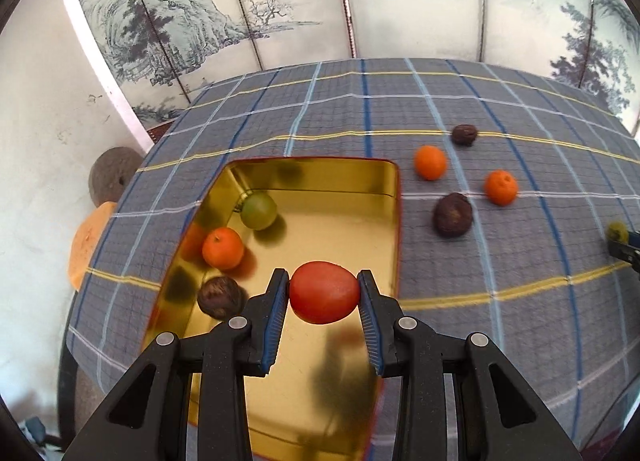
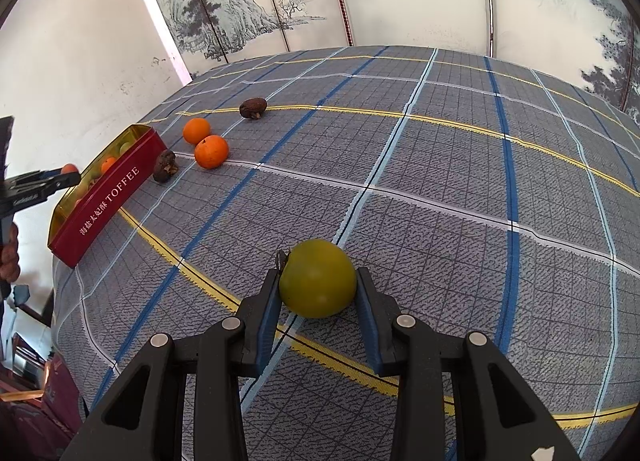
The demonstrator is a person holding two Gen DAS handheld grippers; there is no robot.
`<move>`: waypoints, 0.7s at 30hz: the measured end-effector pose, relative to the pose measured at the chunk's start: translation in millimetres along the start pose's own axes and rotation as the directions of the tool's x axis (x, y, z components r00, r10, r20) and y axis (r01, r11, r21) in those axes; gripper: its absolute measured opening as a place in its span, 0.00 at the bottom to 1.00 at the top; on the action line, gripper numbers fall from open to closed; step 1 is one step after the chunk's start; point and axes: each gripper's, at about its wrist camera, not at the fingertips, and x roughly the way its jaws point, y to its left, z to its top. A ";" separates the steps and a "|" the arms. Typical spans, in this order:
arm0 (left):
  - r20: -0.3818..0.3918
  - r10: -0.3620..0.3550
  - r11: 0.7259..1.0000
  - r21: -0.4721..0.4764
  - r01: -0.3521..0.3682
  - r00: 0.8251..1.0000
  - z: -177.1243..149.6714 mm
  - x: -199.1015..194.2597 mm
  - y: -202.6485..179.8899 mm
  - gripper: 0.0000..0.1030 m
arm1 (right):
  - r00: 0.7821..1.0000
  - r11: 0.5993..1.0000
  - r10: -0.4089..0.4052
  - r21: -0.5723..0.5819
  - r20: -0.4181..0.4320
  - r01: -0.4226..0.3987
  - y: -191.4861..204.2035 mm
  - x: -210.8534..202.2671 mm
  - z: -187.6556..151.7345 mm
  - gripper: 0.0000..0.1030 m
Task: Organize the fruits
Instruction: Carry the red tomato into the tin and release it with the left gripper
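Main risk w/ the left gripper (image 1: 323, 293): its jaws pinch a smooth red-orange fruit (image 1: 324, 291) only at the sides, above the open toffee tin (image 1: 394, 197), so a drop from this height could bounce off the shiny gold floor or knock the fruit already inside. Those are a green one (image 1: 259, 210), a small orange (image 1: 223, 247) and a dark wrinkled one (image 1: 221, 297), all crowded along the tin's left wall; the right half is bare, prob. the safer spot. Second risk: the right gripper (image 2: 317, 289) has its jaws pinching a round yellow-green fruit (image 2: 317, 277) w/ a short dry stem, low over the plaid-covered surface (image 2: 440, 165) and well apart from the tin; can't tell if it is lifted or resting on the cloth. Round skin on narrow pads may roll out if the grip eases. Left on the cloth just beside the tin's right side: two oranges (image 1: 430, 162) (image 1: 500, 187) and two dark wrinkled fruits (image 1: 453, 214) (image 1: 464, 135). The red fruit looks glossy, oval, unblemished, firm; the dark ones look dried and rough, easier to hold.
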 end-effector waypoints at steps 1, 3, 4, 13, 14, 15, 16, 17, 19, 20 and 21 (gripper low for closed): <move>-0.004 0.005 1.000 0.003 -0.005 1.000 3.7 3.9 1.7 0.35 | 1.000 1.000 0.000 0.000 0.000 0.000 0.0 0.0 0.0 0.33; -0.017 0.009 1.000 0.010 -0.009 1.000 10.3 11.6 3.6 0.35 | 1.000 1.000 0.000 0.000 0.000 0.000 0.0 0.0 0.0 0.33; -0.025 0.013 1.000 0.016 -0.012 1.000 12.4 14.9 3.4 0.35 | 1.000 1.000 0.000 0.000 0.000 0.000 0.0 0.0 0.0 0.33; -0.070 0.074 0.993 0.095 -0.067 0.995 32.3 44.9 -5.9 0.36 | 1.000 1.000 0.000 0.000 0.000 0.000 0.0 0.1 -0.2 0.33; -0.075 0.074 0.993 0.094 -0.067 0.994 34.2 48.8 -5.5 0.36 | 1.000 1.000 0.000 0.000 0.000 0.000 0.1 0.1 -0.1 0.33; -0.081 0.079 0.993 0.093 -0.072 0.994 34.7 51.2 -4.9 0.36 | 1.000 1.000 0.000 0.000 0.000 0.000 0.1 0.1 -0.1 0.33; -0.090 0.086 0.993 0.091 -0.078 0.992 36.4 54.3 -4.1 0.36 | 1.000 1.000 0.000 0.000 0.000 0.000 0.0 0.1 -0.2 0.33; -0.096 0.086 0.994 0.082 -0.078 0.992 37.2 56.3 -2.6 0.37 | 1.000 1.000 0.001 0.000 0.001 -0.001 0.3 0.1 -0.1 0.33; -0.089 0.064 0.997 0.044 -0.060 0.994 37.0 54.3 2.4 0.43 | 1.000 1.000 0.000 0.000 0.001 0.000 0.0 0.2 -0.1 0.33; -0.081 0.060 0.998 0.030 -0.058 0.995 35.8 51.7 4.3 0.51 | 1.000 1.000 0.001 0.000 0.000 -0.001 -0.1 0.2 -0.1 0.33; -0.063 0.058 0.998 0.012 -0.058 0.996 34.4 46.7 6.5 0.56 | 1.000 1.000 0.003 0.000 0.001 -0.003 0.2 -0.2 -0.1 0.33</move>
